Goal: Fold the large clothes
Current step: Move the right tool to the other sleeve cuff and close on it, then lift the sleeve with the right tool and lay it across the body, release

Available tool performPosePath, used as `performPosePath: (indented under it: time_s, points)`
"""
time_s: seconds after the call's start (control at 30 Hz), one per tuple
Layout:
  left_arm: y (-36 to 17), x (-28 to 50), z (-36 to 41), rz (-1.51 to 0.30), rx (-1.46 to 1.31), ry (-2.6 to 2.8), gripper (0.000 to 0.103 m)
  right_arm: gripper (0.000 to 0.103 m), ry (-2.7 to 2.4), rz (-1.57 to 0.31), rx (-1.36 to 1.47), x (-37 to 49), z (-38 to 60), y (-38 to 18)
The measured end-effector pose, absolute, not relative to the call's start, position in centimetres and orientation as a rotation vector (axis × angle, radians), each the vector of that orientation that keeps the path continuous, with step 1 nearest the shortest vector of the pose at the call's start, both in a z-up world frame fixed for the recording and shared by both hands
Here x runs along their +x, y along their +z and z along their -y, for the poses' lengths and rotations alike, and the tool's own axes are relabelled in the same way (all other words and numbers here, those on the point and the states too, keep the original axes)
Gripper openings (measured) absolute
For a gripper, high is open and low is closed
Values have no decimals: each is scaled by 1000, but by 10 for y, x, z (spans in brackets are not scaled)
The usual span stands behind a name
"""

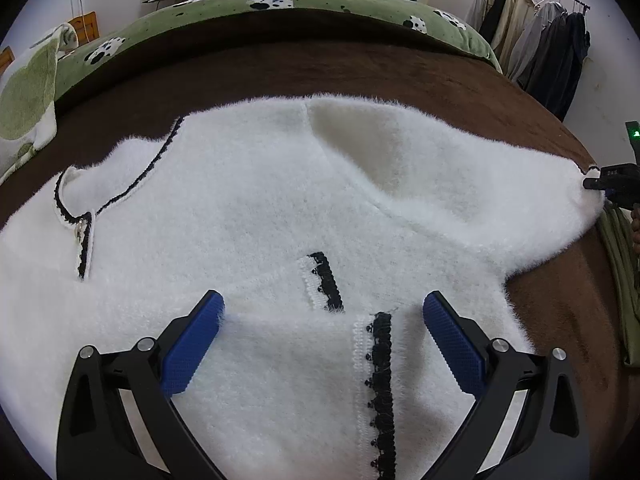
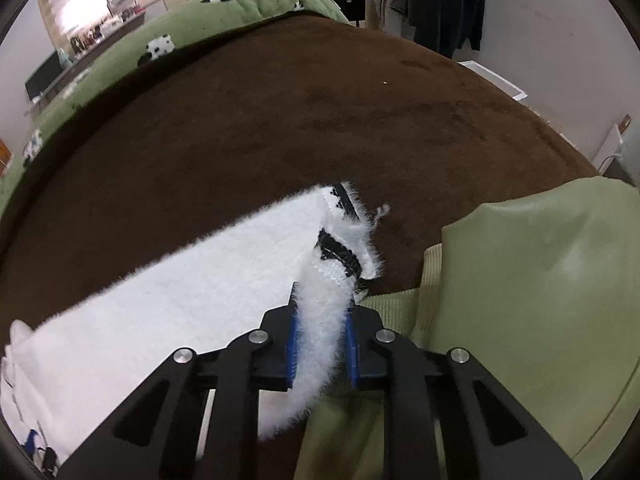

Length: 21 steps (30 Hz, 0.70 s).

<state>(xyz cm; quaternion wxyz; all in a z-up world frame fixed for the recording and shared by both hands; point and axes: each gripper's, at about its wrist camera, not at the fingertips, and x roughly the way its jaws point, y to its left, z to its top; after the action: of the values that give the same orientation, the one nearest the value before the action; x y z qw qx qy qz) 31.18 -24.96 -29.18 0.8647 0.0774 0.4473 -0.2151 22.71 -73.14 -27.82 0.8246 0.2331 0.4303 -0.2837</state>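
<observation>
A fluffy white cardigan (image 1: 256, 200) with black crochet trim lies spread on the brown blanket (image 1: 320, 68). My left gripper (image 1: 323, 308) is open, its blue pads (image 1: 188, 344) resting low over the cardigan's body near a trimmed pocket (image 1: 324, 282) and hem edge (image 1: 380, 380). My right gripper (image 2: 320, 312) is shut on the cuff of the cardigan's sleeve (image 2: 200, 292), which stretches left across the blanket; the black-trimmed cuff end (image 2: 340, 240) sticks out past the fingers. In the left wrist view the right gripper (image 1: 600, 184) shows at the far right, pinching the sleeve tip.
A green spotted duvet (image 1: 280, 4) lies along the bed's far side. A light green garment (image 2: 520, 280) lies at the bed's right edge beside my right gripper. A clothes rack (image 1: 540, 28) stands at the back right. A green-white pillow (image 1: 28, 96) lies at the left.
</observation>
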Motion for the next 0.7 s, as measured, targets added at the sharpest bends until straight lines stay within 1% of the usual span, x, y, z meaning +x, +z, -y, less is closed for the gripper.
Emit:
performPosePath:
  time_s: [0.17,0.47,0.7]
  points:
    - [-293,312,251,-939,171,-445,97,12,-576,-869,486,221,727,-273]
    - [-293,314,252,-944,171,-445,97,12,-543,-835,430,221,708,-250]
    - [-274,311,248,-932,167,-454,97,12,-476,-767,269,220,656,-192]
